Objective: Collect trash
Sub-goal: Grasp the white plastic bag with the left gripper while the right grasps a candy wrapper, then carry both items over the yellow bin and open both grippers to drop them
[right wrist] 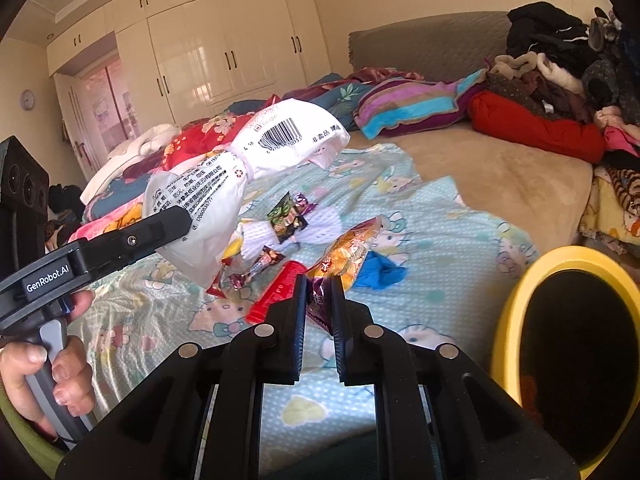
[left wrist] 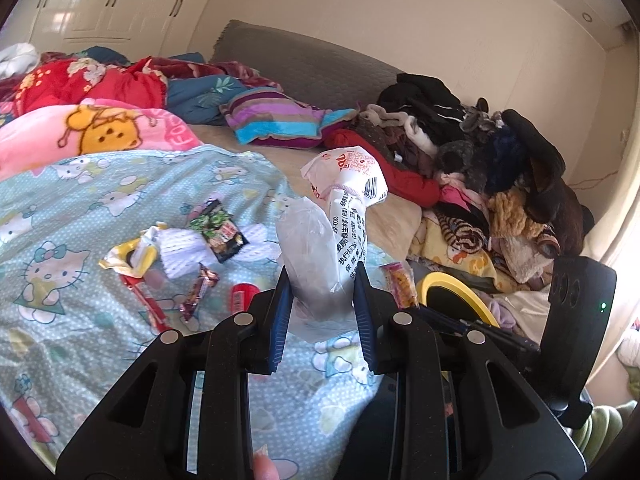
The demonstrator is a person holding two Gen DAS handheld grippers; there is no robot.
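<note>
Right wrist view: "GenRobot.AI" on left tool (right wrist: 176, 216) clamping barcoded white bag (right wrist: 240, 172), right tool (right wrist: 319, 292) pinching orange snack wrapper (right wrist: 346, 256).

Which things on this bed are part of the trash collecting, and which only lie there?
Job: white printed plastic bag in left gripper; orange snack wrapper in right gripper; yellow-rimmed bin.
Lying about: striped pillow; dark clothes pile.

A bed (right wrist: 500, 184) fills the frame, a pale blue cartoon-cat sheet (right wrist: 440, 240) spread across its centre and strewn with snack wrappers (right wrist: 288, 216) (one red tube (right wrist: 276, 292) among them); a striped pillow (right wrist: 412, 106) lies upper middle, piled clothes (right wrist: 560, 80) upper right.
</note>
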